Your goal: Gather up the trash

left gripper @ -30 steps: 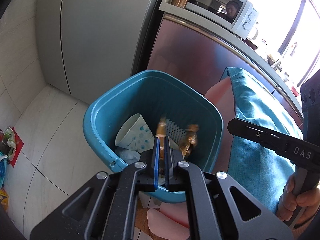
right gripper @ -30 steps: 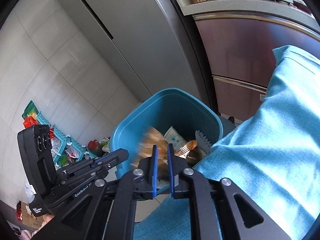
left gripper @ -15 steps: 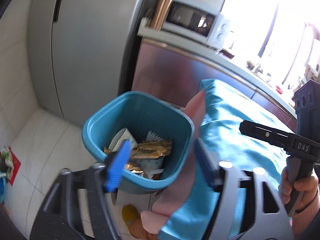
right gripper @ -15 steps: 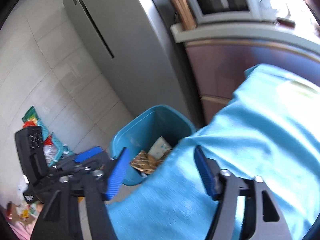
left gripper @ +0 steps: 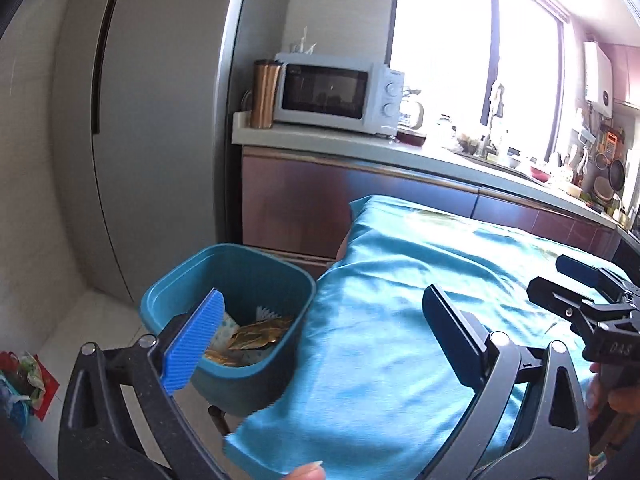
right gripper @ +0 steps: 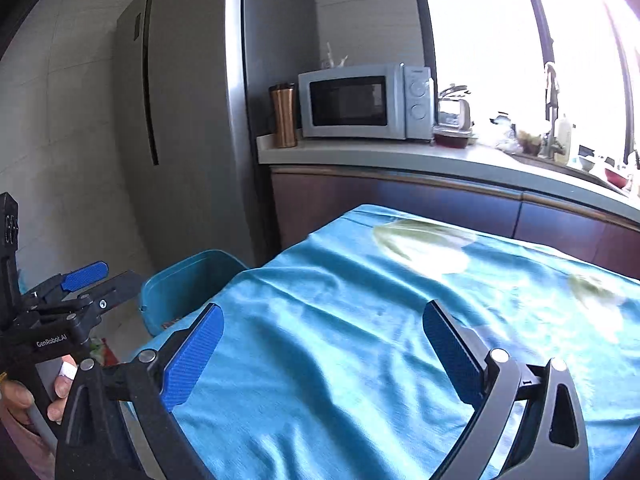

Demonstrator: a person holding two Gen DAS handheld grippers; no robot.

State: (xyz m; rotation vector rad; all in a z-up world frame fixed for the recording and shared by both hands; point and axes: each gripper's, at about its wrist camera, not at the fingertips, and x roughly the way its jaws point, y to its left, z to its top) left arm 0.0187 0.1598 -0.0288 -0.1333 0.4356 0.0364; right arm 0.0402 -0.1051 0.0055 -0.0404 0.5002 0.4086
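In the left wrist view, the left gripper (left gripper: 320,328) is seen with its jaws spread as wide as they go and nothing between them; they have just been opening, where a second ago they were pinched on a gold wrapper over the bin. The blue bin (left gripper: 192,284) is now viewed from farther off, standing on the floor against the near left corner of the table. The gold wrappers (left gripper: 256,334) are lying inside it among paper scraps. The right gripper (left gripper: 580,300) is glimpsed at the right edge, held above the blue tablecloth (left gripper: 400,320).

In the right wrist view, the right gripper (right gripper: 322,346) is likewise shown fully open and empty, its jaws having just been opening, and it is pointed over the tablecloth rather than into the bin. Only the bin's rim (right gripper: 188,268) is visible past the table's left edge. That load is judged delivered; whether more trash is left on the table cannot be told.
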